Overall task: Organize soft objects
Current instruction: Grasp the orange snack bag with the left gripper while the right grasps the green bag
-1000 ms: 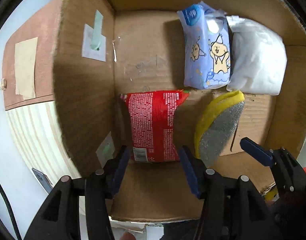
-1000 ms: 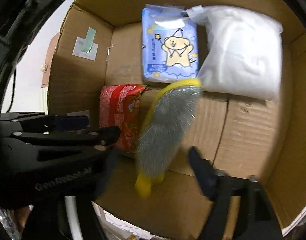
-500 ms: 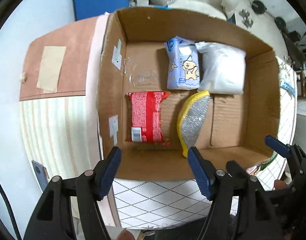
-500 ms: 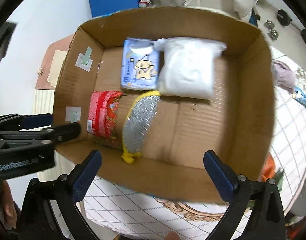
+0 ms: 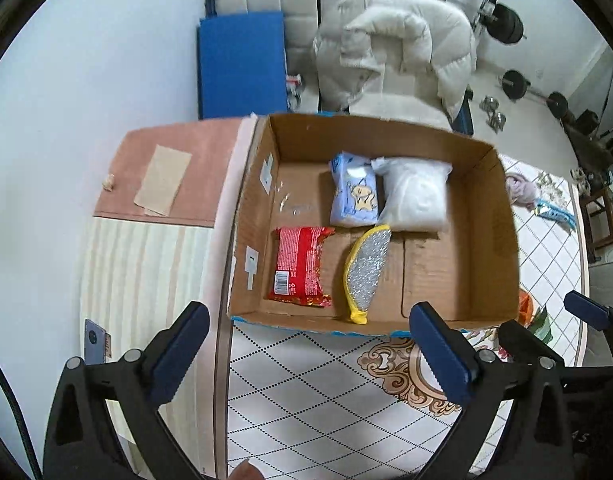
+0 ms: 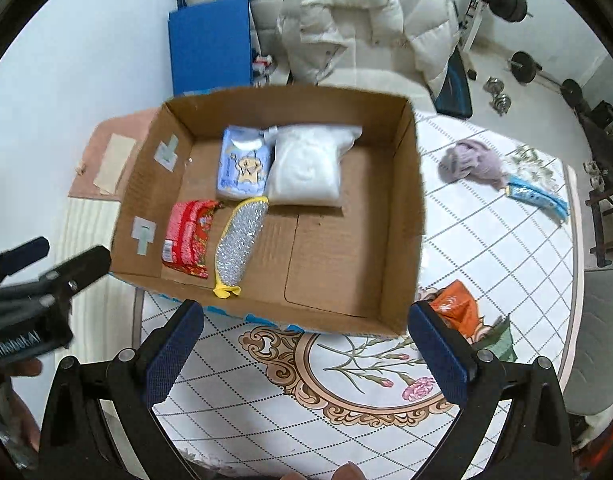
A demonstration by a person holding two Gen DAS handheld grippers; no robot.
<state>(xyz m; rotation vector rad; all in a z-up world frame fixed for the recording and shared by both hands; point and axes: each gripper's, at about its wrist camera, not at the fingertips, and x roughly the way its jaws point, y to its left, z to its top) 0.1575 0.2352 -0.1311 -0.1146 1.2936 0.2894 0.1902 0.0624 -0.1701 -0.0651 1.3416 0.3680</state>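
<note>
Cardboard box [image 6: 402, 208] walls could be caught if the lilac cloth [image 6: 472, 160] or orange packet [image 6: 454, 310] is carried in low. Both the left gripper [image 5: 306, 354] and right gripper [image 6: 306, 354] are held empty above the desk [image 6: 266, 400], fingers wide apart.

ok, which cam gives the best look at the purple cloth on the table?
Right wrist. The purple cloth lies in full view there on the tablecloth, right of the cardboard box. In the left wrist view the purple cloth is small, near the edge, and partly hidden behind the box's right wall.
</note>
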